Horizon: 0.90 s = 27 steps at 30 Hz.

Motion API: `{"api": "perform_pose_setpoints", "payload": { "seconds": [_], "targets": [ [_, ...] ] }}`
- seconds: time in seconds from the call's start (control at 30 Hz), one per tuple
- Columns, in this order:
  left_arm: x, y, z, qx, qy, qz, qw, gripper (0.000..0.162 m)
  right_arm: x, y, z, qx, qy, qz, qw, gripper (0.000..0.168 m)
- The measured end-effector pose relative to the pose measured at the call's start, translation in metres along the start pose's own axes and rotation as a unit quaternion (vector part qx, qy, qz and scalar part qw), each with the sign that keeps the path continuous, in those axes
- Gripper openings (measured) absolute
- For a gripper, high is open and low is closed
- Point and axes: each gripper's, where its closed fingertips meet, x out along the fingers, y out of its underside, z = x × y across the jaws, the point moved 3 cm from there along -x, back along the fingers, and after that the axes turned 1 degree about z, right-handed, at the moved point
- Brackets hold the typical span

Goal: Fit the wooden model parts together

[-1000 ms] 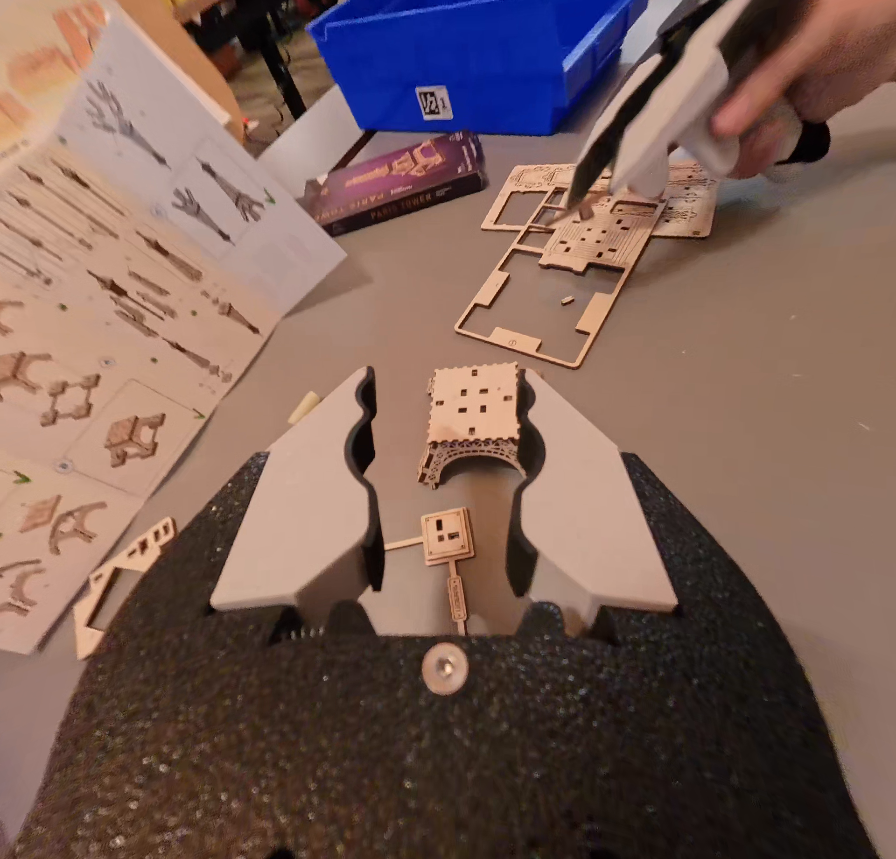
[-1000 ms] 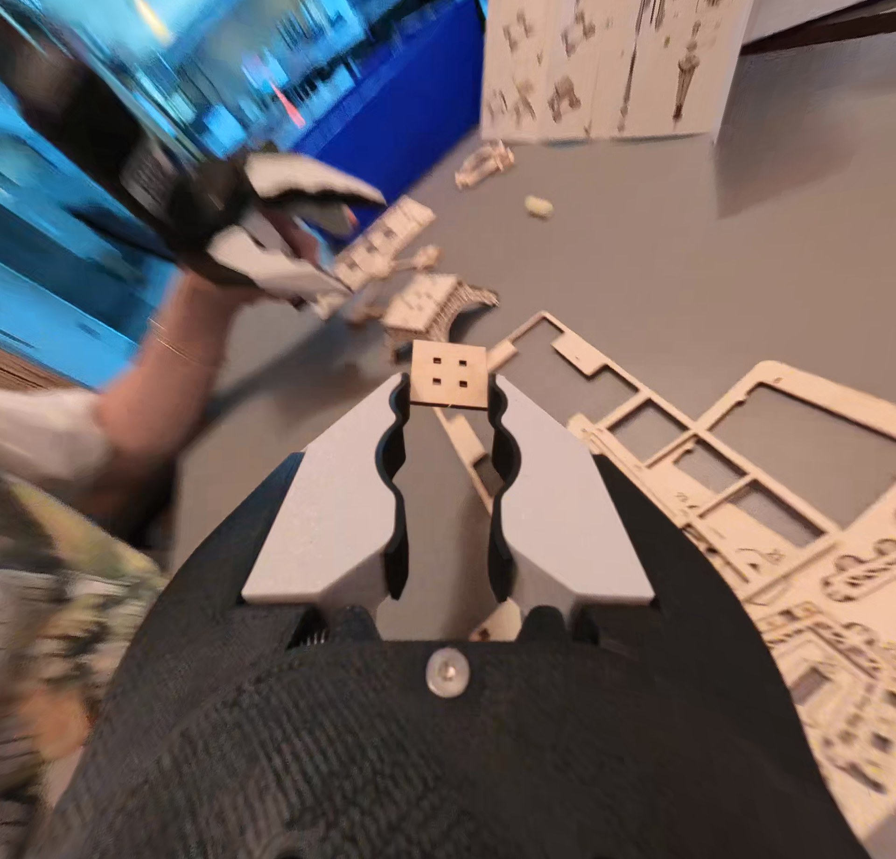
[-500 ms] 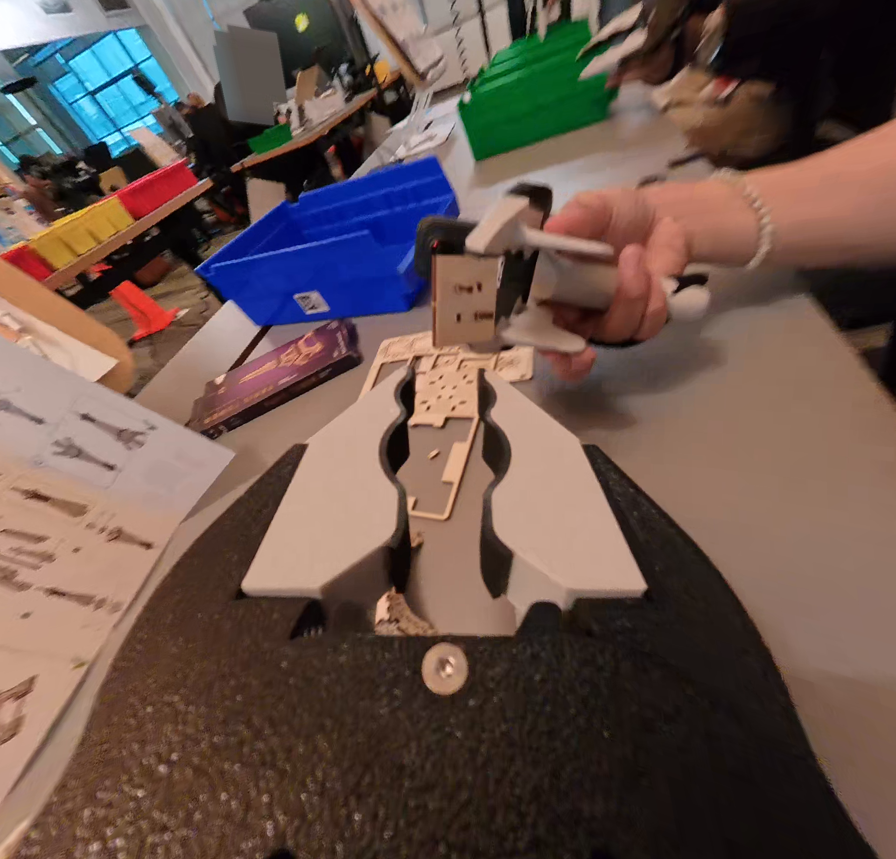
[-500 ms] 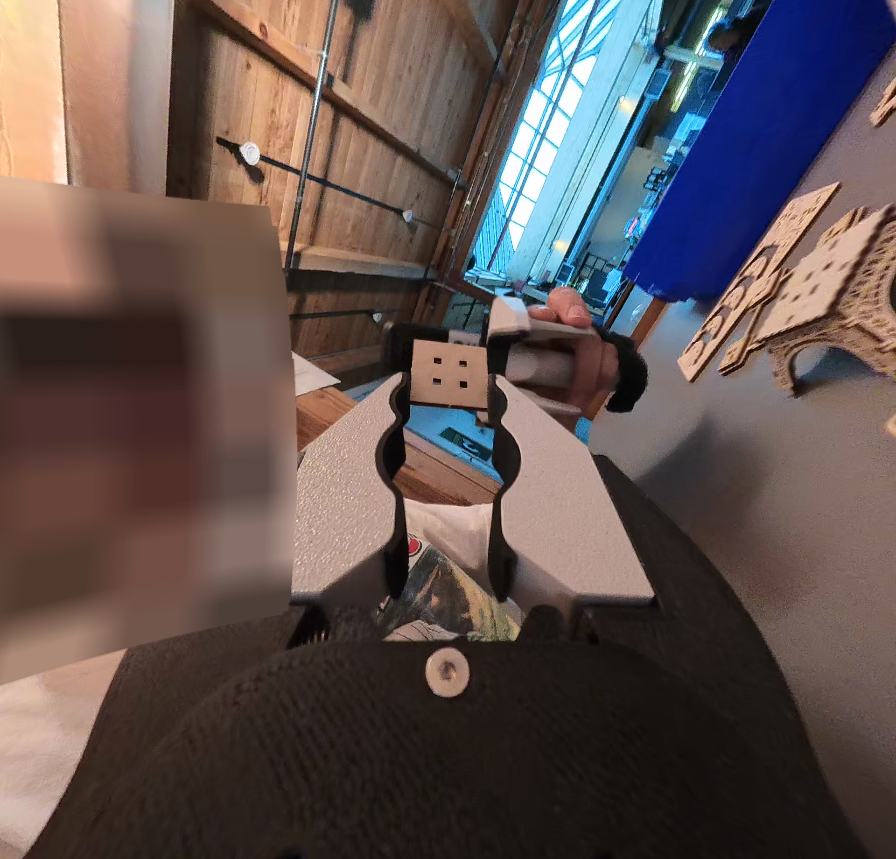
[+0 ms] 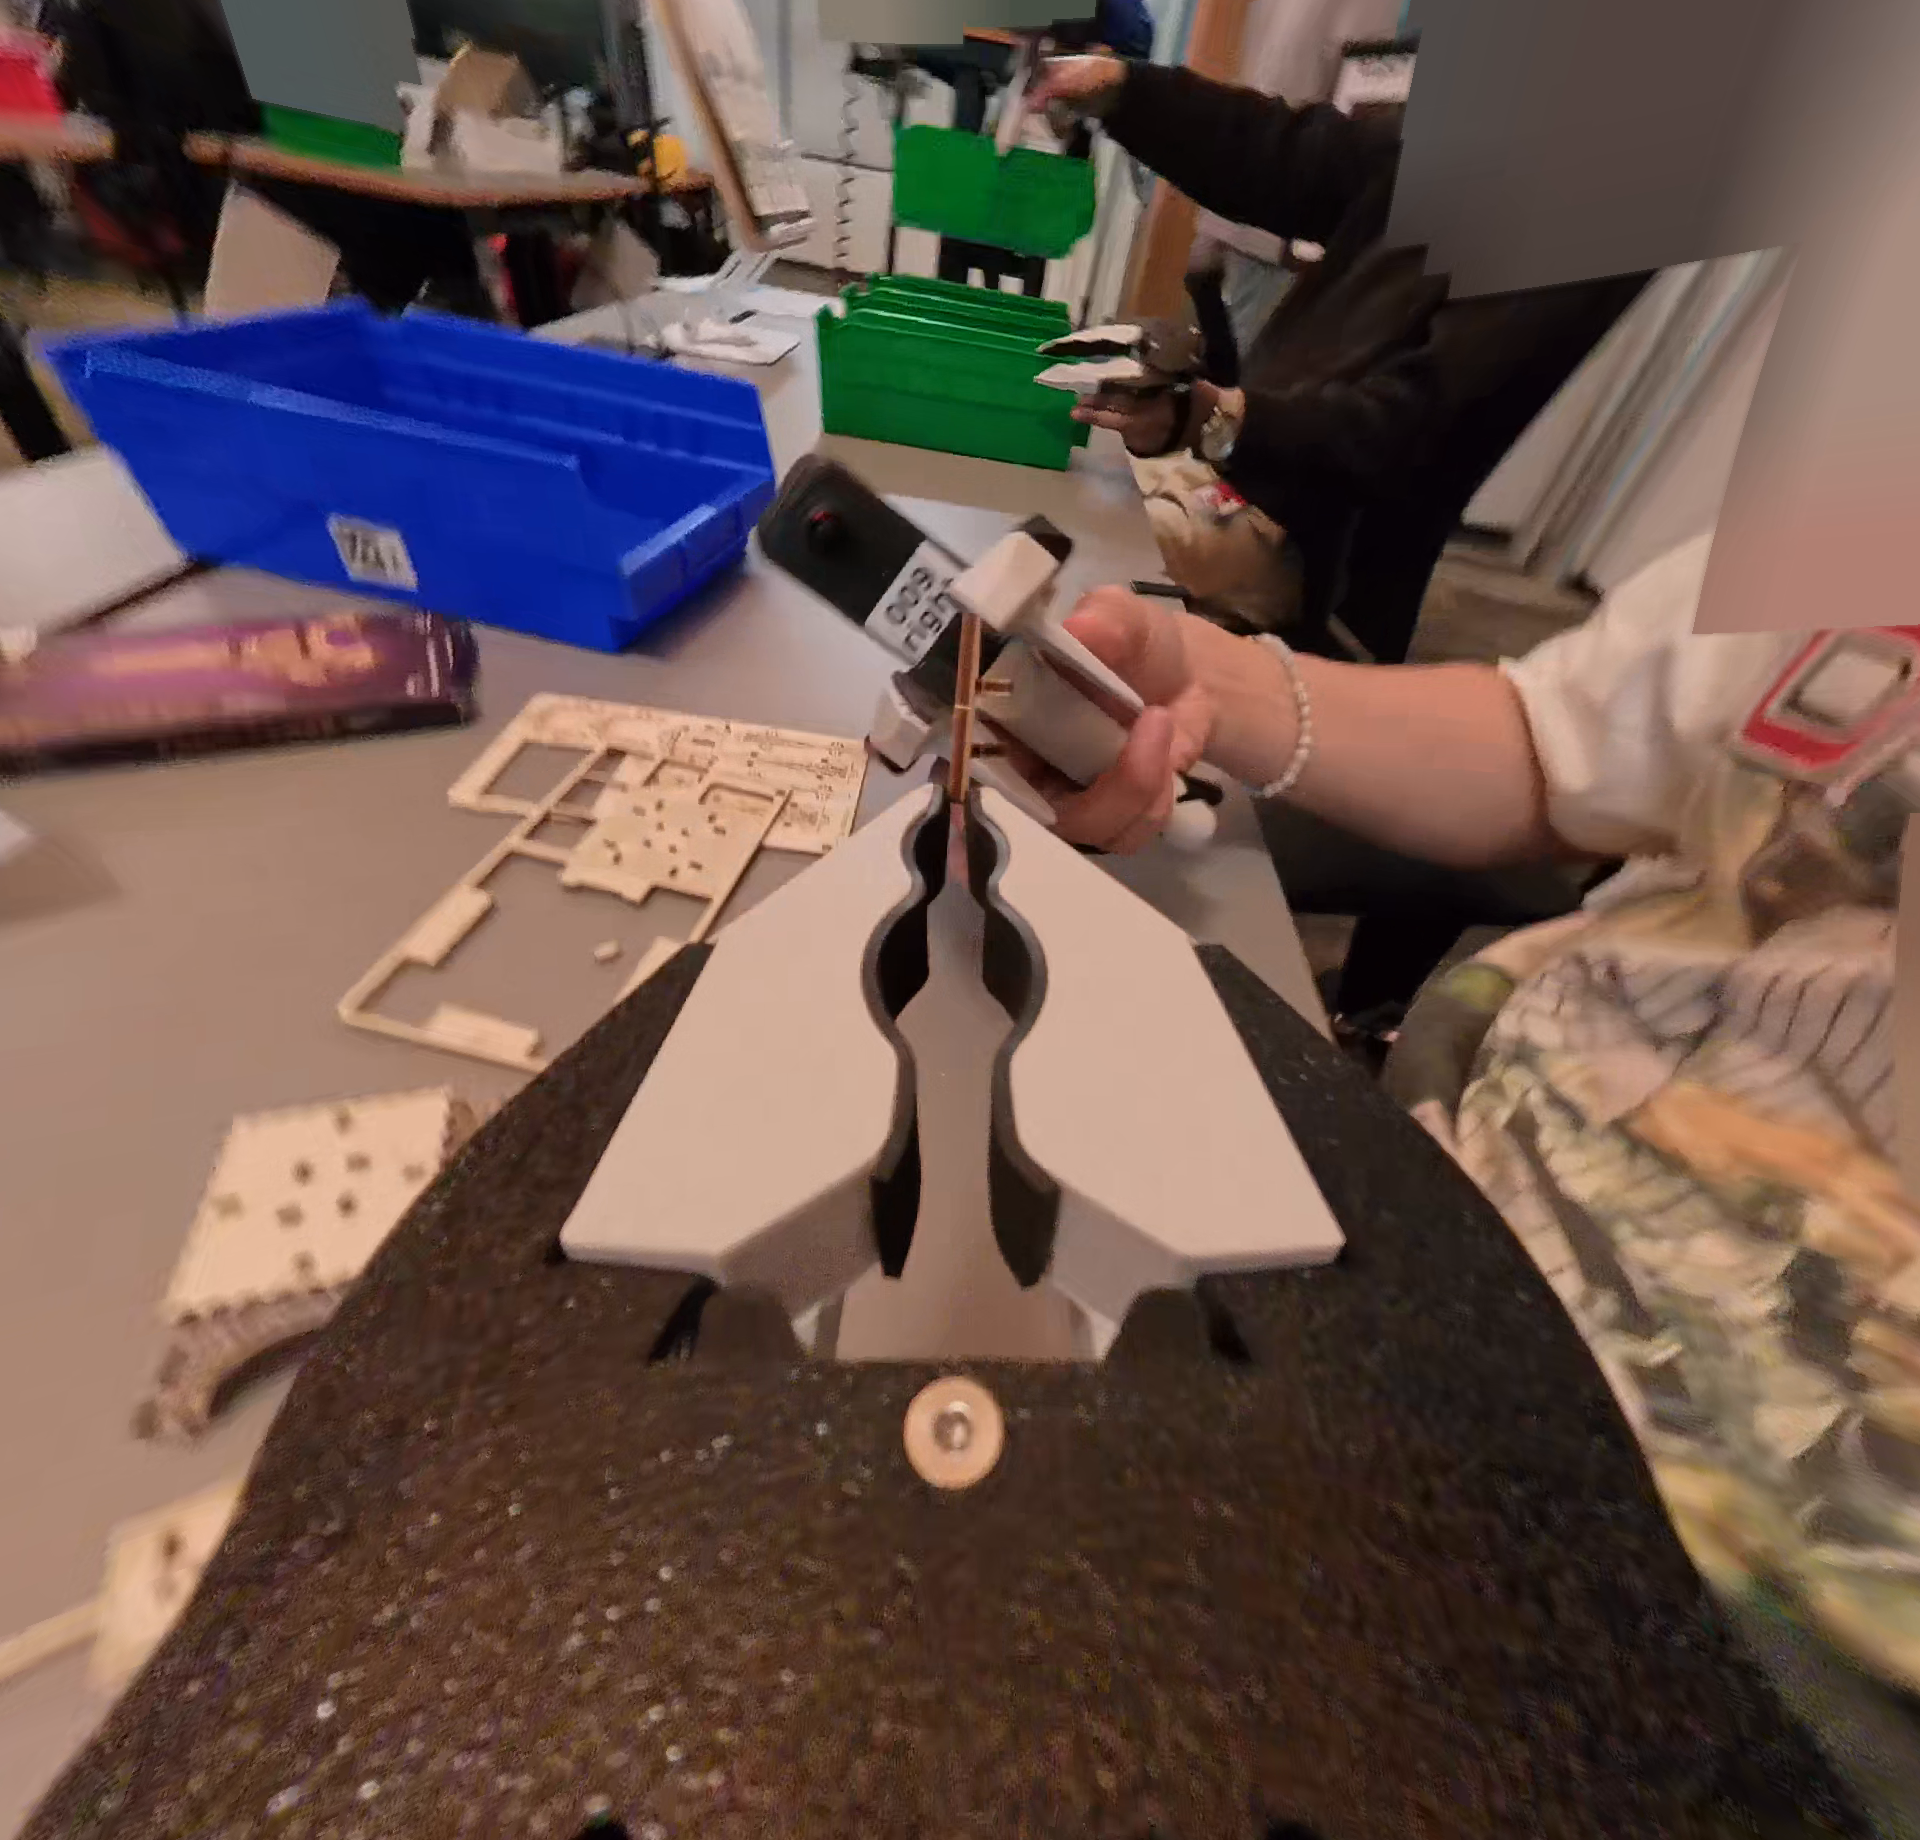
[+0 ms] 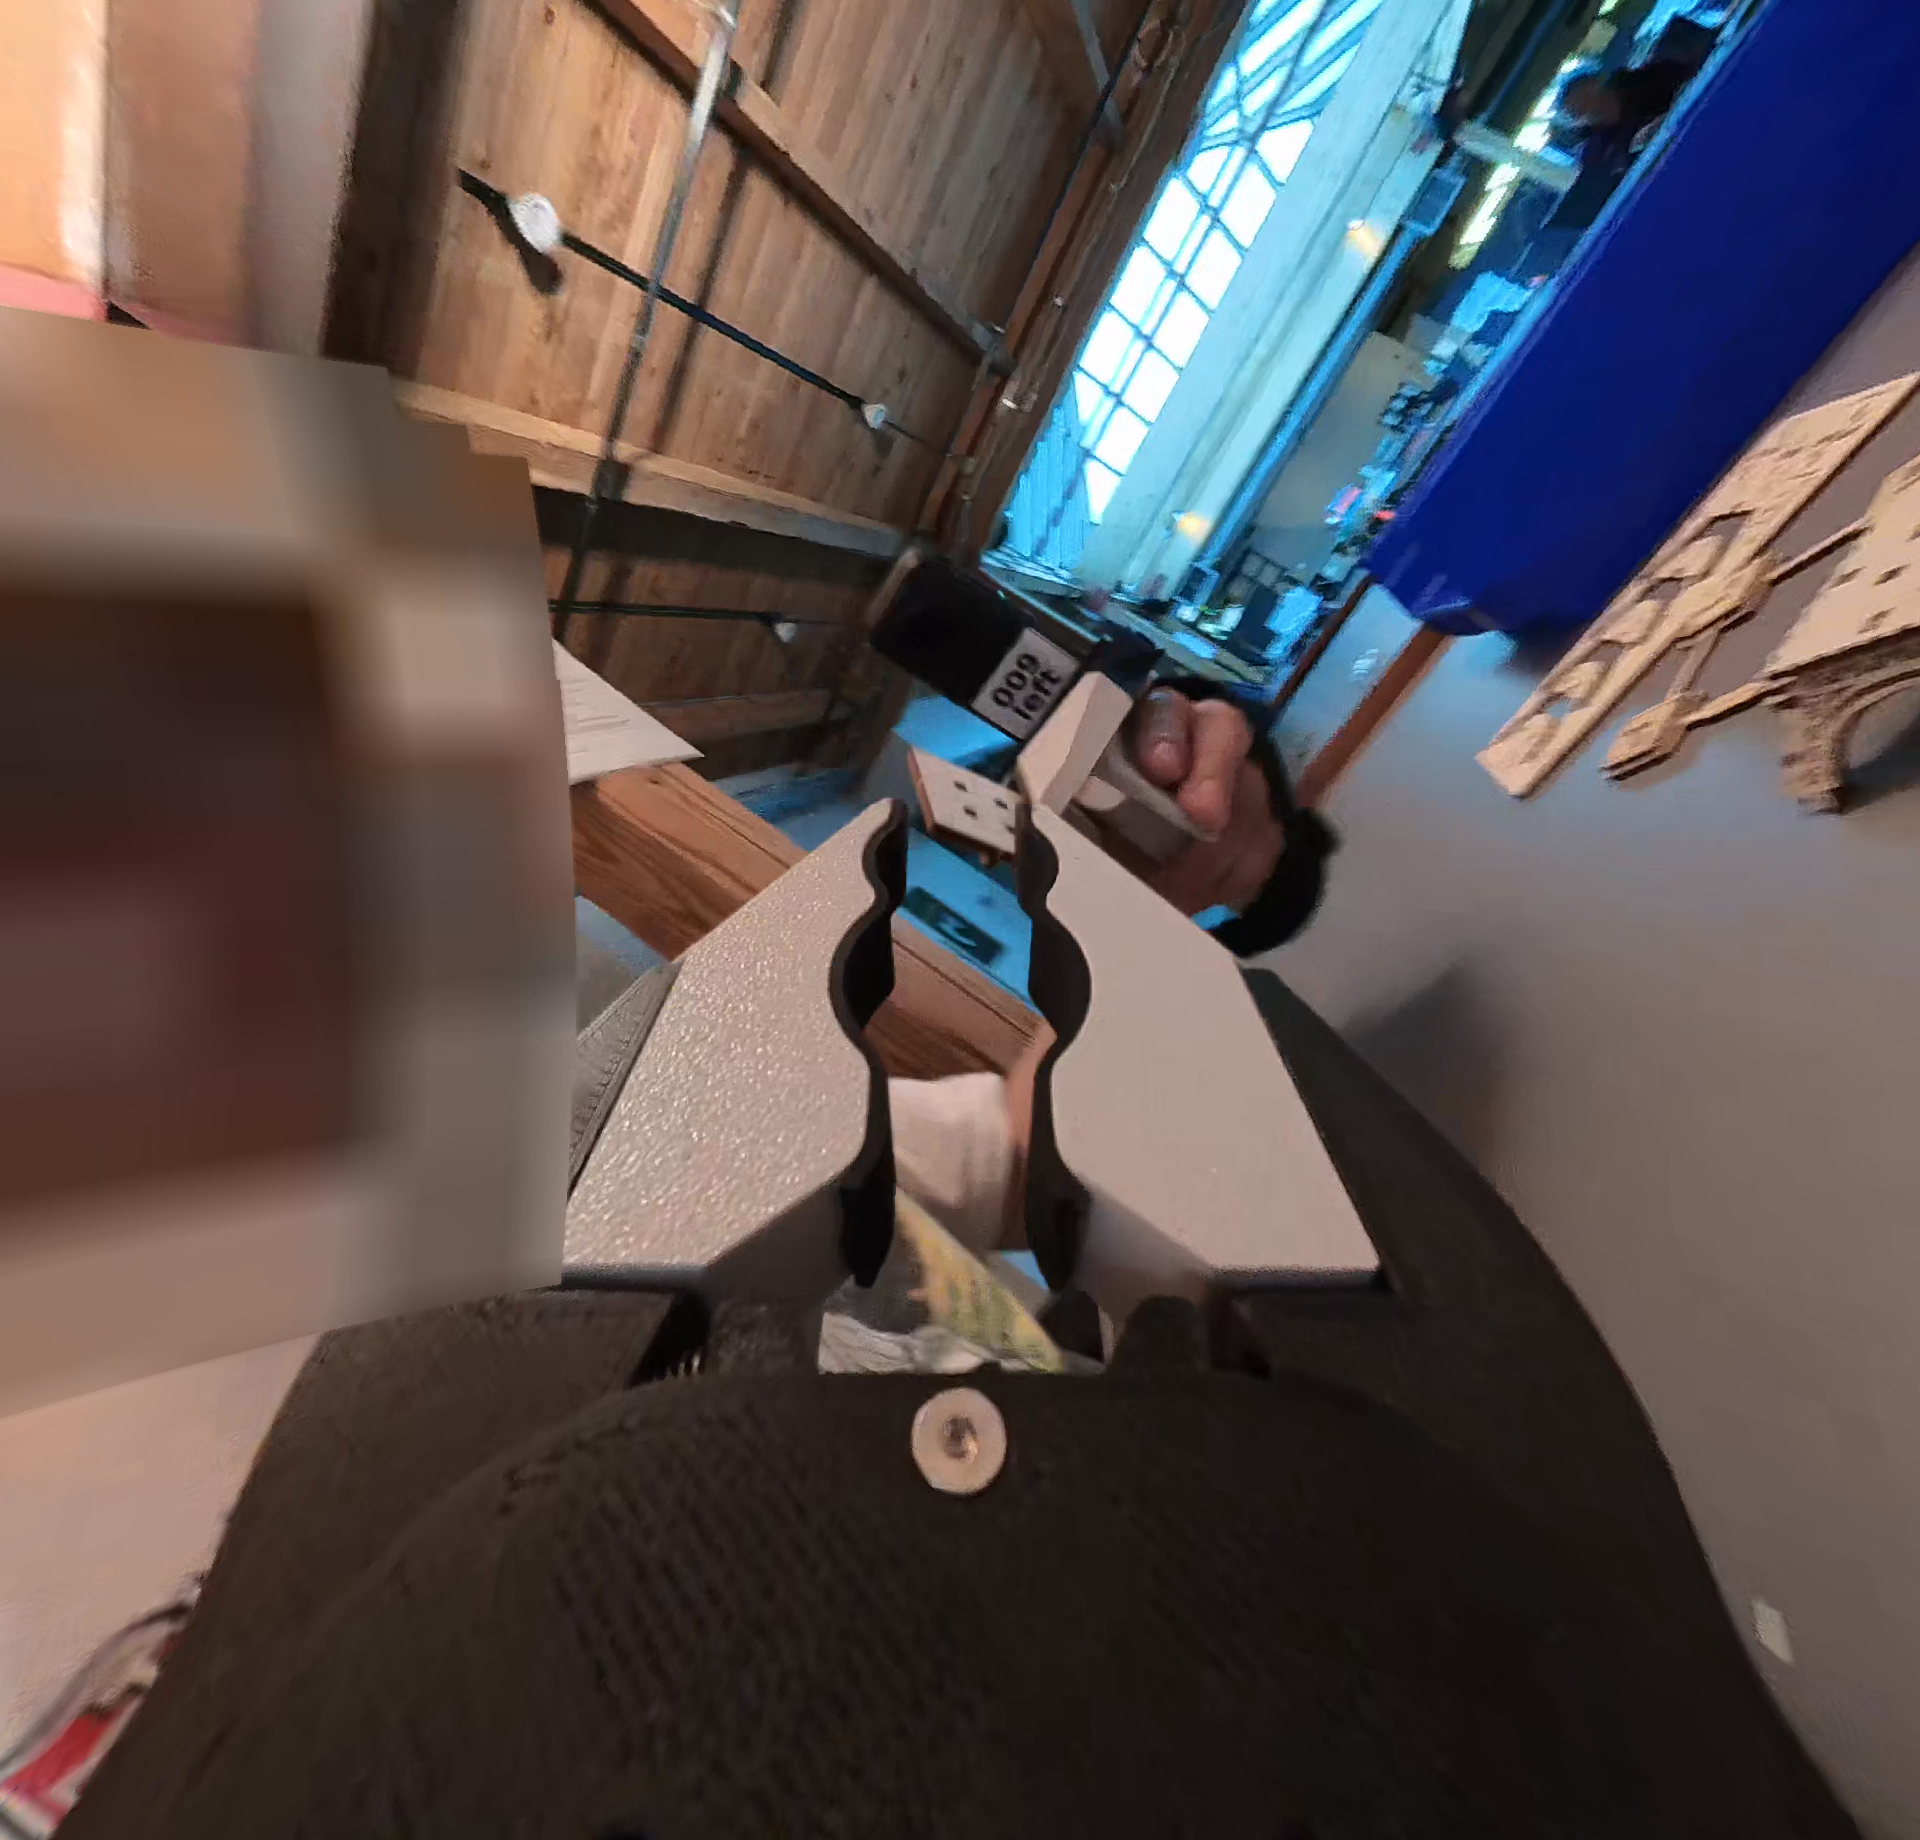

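A small square wooden plate (image 5: 968, 710) with several holes shows edge-on in the left wrist view, held in the air. My left gripper (image 5: 954, 803) is shut on its lower edge. In the right wrist view the plate (image 6: 971, 805) sits tilted just past my right gripper (image 6: 964, 829), whose fingers stand apart around nothing; I cannot see them touch it. The right gripper (image 5: 945, 652) faces the left one, tips nearly meeting. The wooden tower base (image 5: 301, 1208) stands on the table at the lower left, and it also shows in the right wrist view (image 6: 1849, 647).
Punched-out wooden part sheets (image 5: 665, 814) lie on the grey table (image 5: 208, 938). A purple box (image 5: 229, 678) and a blue bin (image 5: 416, 460) sit behind them, green bins (image 5: 935, 377) farther back. Another person holds grippers (image 5: 1101, 356) at the far table.
My left gripper rose from over the tower base, turned towards the right gripper and closed on the square plate. The right gripper swung up off the table with the plate, which now sits tilted past its tips.
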Motion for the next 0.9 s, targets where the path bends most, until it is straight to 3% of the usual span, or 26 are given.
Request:
{"api": "perform_pose_setpoints", "payload": {
  "seconds": [0.03, 0.07, 0.13, 0.17, 0.23, 0.3, 0.4, 0.6, 0.73, 0.8, 0.9],
  "targets": [
    [-0.002, 0.003, 0.003, -0.046, -0.015, 0.001, 0.999, 0.000, -0.003, 0.001, -0.003, -0.030, 0.025, 0.013, 0.999, 0.020],
    [-0.004, 0.009, 0.009, -0.107, -0.034, 0.009, 0.994, 0.000, -0.007, 0.001, -0.010, -0.076, 0.067, 0.028, 0.994, 0.021],
    [-0.010, 0.027, 0.012, -0.236, -0.038, 0.034, 0.971, 0.000, -0.013, 0.002, -0.018, -0.215, 0.152, 0.071, 0.962, 0.039],
    [-0.012, 0.038, 0.011, -0.284, -0.032, 0.051, 0.957, 0.000, -0.016, 0.003, -0.023, -0.293, 0.195, 0.101, 0.931, 0.037],
    [-0.016, 0.061, 0.010, -0.334, -0.035, 0.089, 0.938, 0.000, -0.021, 0.004, -0.035, -0.451, 0.270, 0.173, 0.833, 0.043],
    [-0.020, 0.084, 0.010, -0.357, -0.041, 0.143, 0.922, 0.000, -0.019, 0.011, -0.043, -0.554, 0.287, 0.241, 0.743, 0.051],
    [-0.023, 0.105, 0.018, -0.376, -0.054, 0.188, 0.906, 0.000, -0.012, 0.021, -0.057, -0.609, 0.273, 0.311, 0.677, 0.047],
    [-0.023, 0.123, 0.032, -0.377, -0.085, 0.239, 0.891, 0.006, -0.013, 0.033, -0.082, -0.611, 0.257, 0.386, 0.642, 0.043],
    [-0.025, 0.121, 0.040, -0.341, -0.113, 0.259, 0.897, 0.010, -0.016, 0.035, -0.090, -0.591, 0.269, 0.396, 0.650, 0.039],
    [-0.030, 0.119, 0.041, -0.302, -0.132, 0.276, 0.903, 0.023, -0.021, 0.025, -0.090, -0.585, 0.298, 0.380, 0.652, 0.035],
    [-0.041, 0.109, 0.049, -0.215, -0.179, 0.287, 0.916, 0.025, -0.032, 0.003, -0.089, -0.572, 0.342, 0.350, 0.658, 0.025]
  ]
}}
